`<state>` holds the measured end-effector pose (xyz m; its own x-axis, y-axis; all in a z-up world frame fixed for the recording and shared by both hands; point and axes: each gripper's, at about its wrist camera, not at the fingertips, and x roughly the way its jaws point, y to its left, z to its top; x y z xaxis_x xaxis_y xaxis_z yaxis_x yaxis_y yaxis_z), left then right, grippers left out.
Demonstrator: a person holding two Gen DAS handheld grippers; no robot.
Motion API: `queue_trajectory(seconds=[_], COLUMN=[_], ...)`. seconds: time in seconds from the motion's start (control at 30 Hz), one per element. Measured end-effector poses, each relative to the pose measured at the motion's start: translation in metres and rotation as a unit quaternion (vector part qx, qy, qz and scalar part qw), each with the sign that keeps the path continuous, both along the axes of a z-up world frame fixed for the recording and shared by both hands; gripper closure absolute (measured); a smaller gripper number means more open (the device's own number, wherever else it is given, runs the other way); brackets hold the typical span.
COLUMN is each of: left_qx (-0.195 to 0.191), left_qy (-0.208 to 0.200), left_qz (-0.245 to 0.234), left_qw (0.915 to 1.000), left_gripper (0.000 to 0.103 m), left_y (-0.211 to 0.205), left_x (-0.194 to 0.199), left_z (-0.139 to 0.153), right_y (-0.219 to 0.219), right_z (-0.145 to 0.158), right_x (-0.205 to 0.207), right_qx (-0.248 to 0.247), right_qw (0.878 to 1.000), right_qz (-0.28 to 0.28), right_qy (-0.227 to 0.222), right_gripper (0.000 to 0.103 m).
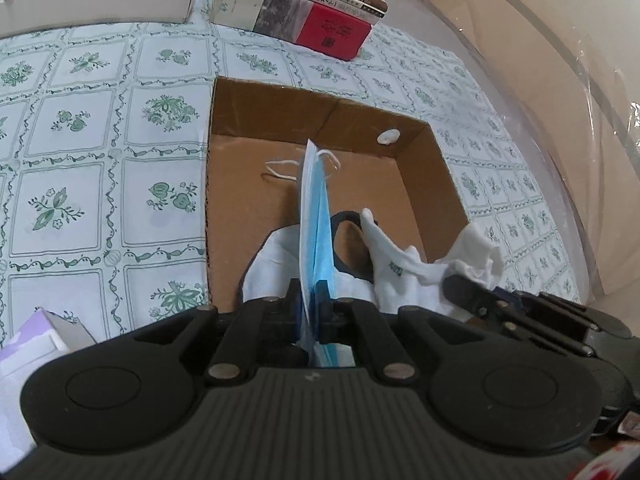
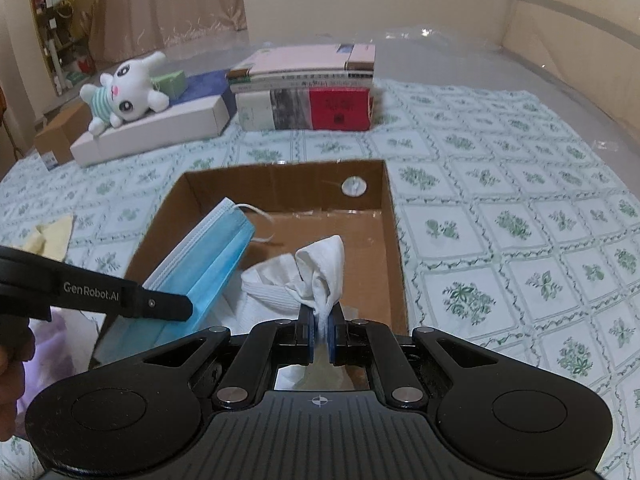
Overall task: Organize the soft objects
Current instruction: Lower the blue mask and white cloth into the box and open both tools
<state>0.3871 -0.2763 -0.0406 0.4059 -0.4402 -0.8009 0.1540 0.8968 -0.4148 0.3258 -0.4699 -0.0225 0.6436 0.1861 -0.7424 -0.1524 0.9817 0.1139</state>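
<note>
An open cardboard box (image 1: 440,168) (image 2: 394,240) lies on the flowered cloth. My left gripper (image 1: 314,312) is shut on a blue face mask (image 1: 316,224), held edge-up over the box; the mask also shows in the right wrist view (image 2: 208,260). My right gripper (image 2: 320,336) is shut on a white sock (image 2: 324,268) over the box's near end; the sock shows in the left wrist view (image 1: 404,268) too. A white cloth with a dark rim (image 1: 272,264) lies in the box under both.
A stack of books (image 2: 308,92) and a white plush rabbit (image 2: 124,92) on a flat white box (image 2: 160,128) stand behind the cardboard box. A yellow cloth (image 2: 48,236) lies at left. A purple and white packet (image 1: 24,356) is near the left gripper.
</note>
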Motion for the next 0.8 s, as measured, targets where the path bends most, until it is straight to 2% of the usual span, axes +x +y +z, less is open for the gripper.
queue_trajectory(seconds=[0.1, 0.17, 0.33, 0.6, 0.63, 0.73, 0.8], left_qx=[-0.001, -0.002, -0.004, -0.006, -0.006, -0.006, -0.006], left_qy=[-0.005, -0.010, -0.023, -0.037, -0.039, -0.046, -0.049], left_qz=[-0.001, 0.001, 0.007, 0.017, 0.018, 0.018, 0.018], left_qw=[1.0000, 0.9999, 0.9997, 0.9992, 0.9991, 0.9988, 0.9986], left_gripper=[0.096, 0.085, 0.075, 0.074, 0.074, 0.074, 0.074], left_y=[0.001, 0.003, 0.012, 0.025, 0.026, 0.029, 0.031], left_x=[0.000, -0.001, -0.005, -0.012, -0.013, -0.017, -0.021], left_z=[0.002, 0.006, 0.016, 0.033, 0.035, 0.044, 0.049], right_y=[0.003, 0.003, 0.005, 0.001, 0.001, 0.002, 0.003], right_z=[-0.005, -0.009, -0.018, -0.006, -0.003, 0.008, 0.016], right_x=[0.002, 0.003, 0.003, -0.003, -0.005, -0.012, -0.018], right_qx=[-0.003, -0.006, -0.018, -0.002, -0.003, -0.001, -0.002], right_qw=[1.000, 1.000, 0.999, 1.000, 1.000, 1.000, 1.000], right_qz=[0.001, 0.001, 0.003, -0.004, -0.003, -0.001, 0.000], right_qy=[0.008, 0.015, 0.032, 0.025, 0.020, 0.006, -0.003], right_gripper=[0.097, 0.097, 0.097, 0.096, 0.089, 0.044, 0.042])
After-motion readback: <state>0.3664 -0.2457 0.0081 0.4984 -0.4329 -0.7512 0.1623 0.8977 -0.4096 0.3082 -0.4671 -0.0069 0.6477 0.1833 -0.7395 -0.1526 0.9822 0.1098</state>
